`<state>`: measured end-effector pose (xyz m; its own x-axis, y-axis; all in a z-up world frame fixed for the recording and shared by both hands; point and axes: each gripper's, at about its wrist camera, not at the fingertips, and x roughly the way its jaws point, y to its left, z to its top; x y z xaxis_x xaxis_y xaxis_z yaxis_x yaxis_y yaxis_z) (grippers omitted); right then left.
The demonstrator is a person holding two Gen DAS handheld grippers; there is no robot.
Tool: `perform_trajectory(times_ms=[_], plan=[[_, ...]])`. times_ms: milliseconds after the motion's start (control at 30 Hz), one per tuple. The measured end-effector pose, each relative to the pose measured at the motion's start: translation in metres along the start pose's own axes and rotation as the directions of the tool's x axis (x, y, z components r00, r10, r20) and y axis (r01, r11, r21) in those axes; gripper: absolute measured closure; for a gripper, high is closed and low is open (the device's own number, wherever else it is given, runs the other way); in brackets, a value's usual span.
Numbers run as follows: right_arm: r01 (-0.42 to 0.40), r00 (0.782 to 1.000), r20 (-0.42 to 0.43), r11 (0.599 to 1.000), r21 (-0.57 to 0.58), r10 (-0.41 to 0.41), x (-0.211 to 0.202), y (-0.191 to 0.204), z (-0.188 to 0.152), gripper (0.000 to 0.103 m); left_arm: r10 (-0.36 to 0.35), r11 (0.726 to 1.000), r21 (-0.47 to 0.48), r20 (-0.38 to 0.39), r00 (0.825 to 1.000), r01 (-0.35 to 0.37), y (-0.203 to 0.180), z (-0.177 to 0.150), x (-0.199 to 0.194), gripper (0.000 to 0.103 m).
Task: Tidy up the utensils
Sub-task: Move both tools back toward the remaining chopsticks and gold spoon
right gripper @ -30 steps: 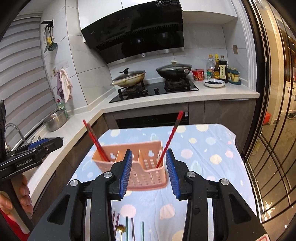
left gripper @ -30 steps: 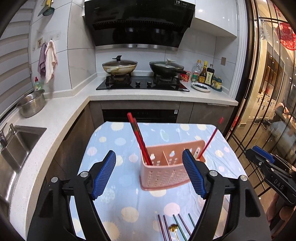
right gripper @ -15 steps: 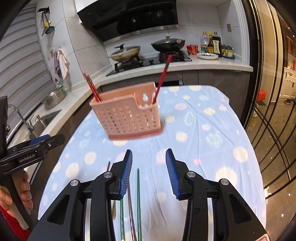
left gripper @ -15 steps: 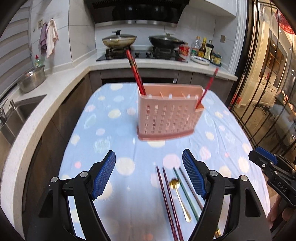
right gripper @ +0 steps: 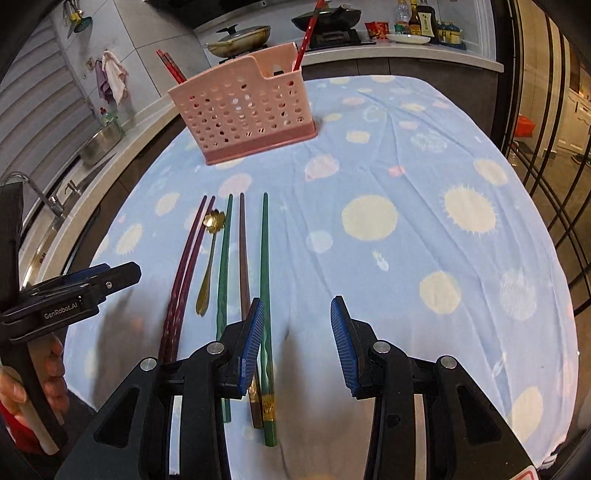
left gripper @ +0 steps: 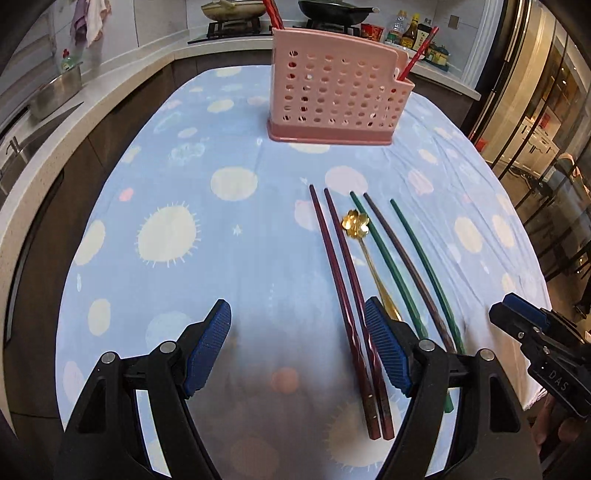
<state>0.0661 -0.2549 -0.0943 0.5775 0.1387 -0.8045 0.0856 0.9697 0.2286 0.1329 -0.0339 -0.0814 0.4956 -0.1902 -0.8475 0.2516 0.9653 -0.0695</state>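
A pink perforated utensil holder (left gripper: 334, 90) (right gripper: 243, 116) stands at the far side of the table, with red chopsticks (right gripper: 170, 66) in its left end and one red chopstick (right gripper: 306, 37) in its right end. On the cloth lie a dark red chopstick pair (left gripper: 345, 280) (right gripper: 184, 273), a gold flower-bowl spoon (left gripper: 364, 243) (right gripper: 210, 251), two green chopsticks (left gripper: 424, 258) (right gripper: 264, 273) and a brown chopstick (right gripper: 242, 254). My left gripper (left gripper: 297, 347) is open, low over the cloth left of the utensils. My right gripper (right gripper: 297, 339) is open, empty, just right of them.
The table has a blue cloth with pale dots (right gripper: 388, 206). A counter with a sink (left gripper: 14, 155) and a steel bowl (left gripper: 55, 92) runs along the left. A stove with pans (right gripper: 240, 35) and bottles (right gripper: 417, 18) stand behind. Glass doors (left gripper: 535, 110) are at the right.
Both grippers have dropped lower and tilted down toward the cloth, so the loose utensils now fill the near view. The right gripper's jaws have opened wider.
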Motion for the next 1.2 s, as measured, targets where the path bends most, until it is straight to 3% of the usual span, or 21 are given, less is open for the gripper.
perform_trajectory(times_ms=[267, 400, 1200], plan=[[-0.001, 0.999, -0.033, 1.0, -0.016, 0.0, 0.007, 0.007, -0.015, 0.066, 0.011, 1.0, 0.014, -0.032, 0.999, -0.011, -0.003, -0.018, 0.009, 0.032], [0.012, 0.999, -0.034, 0.999, -0.042, -0.013, 0.009, 0.013, -0.017, 0.066, 0.049, 0.998, 0.049, -0.026, 0.998, -0.048, -0.007, -0.022, 0.012, 0.032], [0.098, 0.994, -0.041, 0.99, -0.106, -0.103, 0.011, 0.013, -0.035, 0.071, 0.01, 0.998, 0.063, -0.051, 0.999, -0.007, -0.016, -0.043, 0.013, 0.032]])
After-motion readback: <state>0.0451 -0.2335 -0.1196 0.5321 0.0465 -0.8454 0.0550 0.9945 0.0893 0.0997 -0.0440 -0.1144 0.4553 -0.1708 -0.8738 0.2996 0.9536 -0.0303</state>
